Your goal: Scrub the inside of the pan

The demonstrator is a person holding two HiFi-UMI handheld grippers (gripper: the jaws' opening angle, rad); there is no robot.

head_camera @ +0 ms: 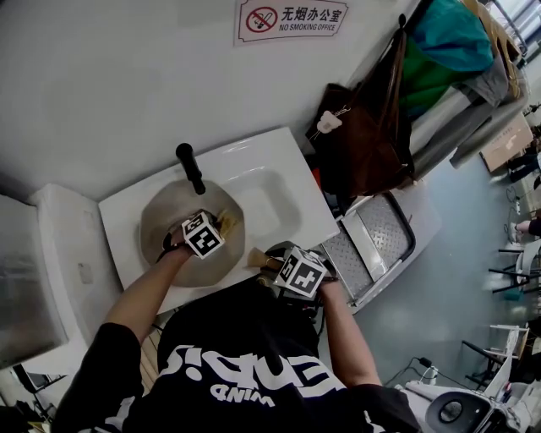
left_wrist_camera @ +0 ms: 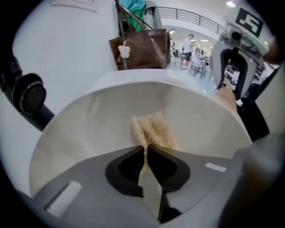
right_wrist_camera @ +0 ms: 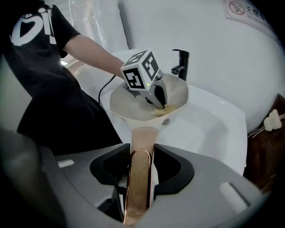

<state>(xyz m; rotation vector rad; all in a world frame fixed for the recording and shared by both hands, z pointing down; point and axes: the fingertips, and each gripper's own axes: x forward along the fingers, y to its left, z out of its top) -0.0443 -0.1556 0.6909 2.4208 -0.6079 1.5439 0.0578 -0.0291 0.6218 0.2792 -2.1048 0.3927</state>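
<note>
Gripping the copper-toned handle (right_wrist_camera: pixel 138 182) of the pan (right_wrist_camera: pixel 129 104), the right claw (right_wrist_camera: pixel 140 153) has both jaws pressed against the handle's sides. The handle runs back between them toward the camera. The pan sits over the left part of a white sink (head_camera: pixel 275 190) with its pale cream inside facing up. Its handle points toward the sink's near right edge. A black faucet (head_camera: pixel 190 167) rises at the far side, just beyond the pan's rim.

The left claw (left_wrist_camera: pixel 146 150) is clenched on a tan, fibrous scrubber (left_wrist_camera: pixel 153 129). Its jaws meet on a thin pinch of the material, and the rest of the pad fans out ahead of them and appears to rest on the pan's inner wall. In the head view this claw reaches in from the near left, its marker cube over the middle of the pan and the scrubber toward the pan's right side. In the right gripper view the scrubber lies low in the pan under the left claw's tip.

A brown bag (head_camera: pixel 363 144) hangs on the wall to the right of the sink, and a no-smoking sign (head_camera: pixel 292 19) is fixed on the wall beyond it. A grey perforated metal panel (head_camera: pixel 376 232) leans just right of the sink. The person wears a black shirt (head_camera: pixel 245 355) with white print.
</note>
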